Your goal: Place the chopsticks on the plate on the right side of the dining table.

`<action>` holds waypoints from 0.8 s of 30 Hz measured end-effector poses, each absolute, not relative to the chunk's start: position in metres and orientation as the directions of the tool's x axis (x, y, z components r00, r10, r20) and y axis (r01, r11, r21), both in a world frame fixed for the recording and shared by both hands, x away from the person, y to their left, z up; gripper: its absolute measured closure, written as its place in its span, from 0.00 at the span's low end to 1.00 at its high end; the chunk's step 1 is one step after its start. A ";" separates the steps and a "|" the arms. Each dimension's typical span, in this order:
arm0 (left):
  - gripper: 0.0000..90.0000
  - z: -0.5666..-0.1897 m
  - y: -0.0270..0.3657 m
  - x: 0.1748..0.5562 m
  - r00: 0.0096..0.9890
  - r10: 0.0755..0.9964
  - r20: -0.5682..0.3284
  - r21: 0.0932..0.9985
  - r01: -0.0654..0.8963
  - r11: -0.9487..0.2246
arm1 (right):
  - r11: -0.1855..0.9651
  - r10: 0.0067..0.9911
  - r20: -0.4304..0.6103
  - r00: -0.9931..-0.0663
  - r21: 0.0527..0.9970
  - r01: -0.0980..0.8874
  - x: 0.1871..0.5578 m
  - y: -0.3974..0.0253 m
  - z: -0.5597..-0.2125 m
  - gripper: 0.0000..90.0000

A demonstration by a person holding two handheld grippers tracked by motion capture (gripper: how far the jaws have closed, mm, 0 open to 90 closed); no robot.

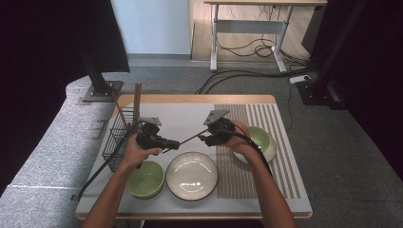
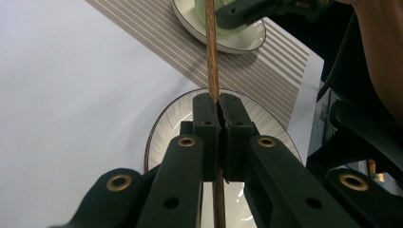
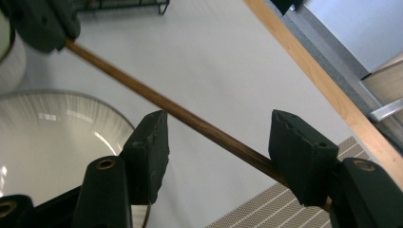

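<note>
A thin brown wooden stick (image 1: 187,139) hangs level above the white mat between my two grippers. My left gripper (image 1: 173,143) is shut on its left end; in the left gripper view the jaws (image 2: 219,102) pinch the stick (image 2: 212,57), which runs away toward the right gripper (image 2: 252,9). My right gripper (image 1: 202,137) is open at the other end. In the right gripper view its jaws (image 3: 218,137) stand wide apart, with the stick (image 3: 142,95) crossing the gap and passing behind the right finger. Below the stick lies a white ribbed plate (image 1: 191,175).
A green bowl (image 1: 146,178) sits near the front left. Another green bowl on a white plate (image 1: 260,137) rests on the striped placemat (image 1: 280,156) at the right. A black wire basket (image 1: 116,137) with upright wooden sticks stands at the table's left edge.
</note>
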State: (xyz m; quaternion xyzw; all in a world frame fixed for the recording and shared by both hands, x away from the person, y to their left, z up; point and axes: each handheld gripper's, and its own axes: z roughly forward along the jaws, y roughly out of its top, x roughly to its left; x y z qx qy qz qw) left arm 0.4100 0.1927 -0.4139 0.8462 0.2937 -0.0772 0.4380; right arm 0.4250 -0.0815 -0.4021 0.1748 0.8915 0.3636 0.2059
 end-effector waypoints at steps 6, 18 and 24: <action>0.96 -0.413 0.192 0.409 0.821 0.417 -0.391 0.700 0.559 -0.445 | 0.759 0.382 -0.357 -0.852 0.647 0.070 0.421 -0.074 -0.406 0.60; 0.88 -0.402 0.202 0.413 0.819 0.459 -0.344 0.789 0.517 -0.332 | 0.813 0.213 -0.397 -0.893 0.579 -0.064 0.408 -0.079 -0.401 0.87; 0.70 -0.396 0.201 0.411 0.771 0.570 -0.284 0.825 0.499 -0.264 | 0.778 0.201 -0.310 -0.929 0.627 -0.041 0.406 -0.085 -0.406 0.94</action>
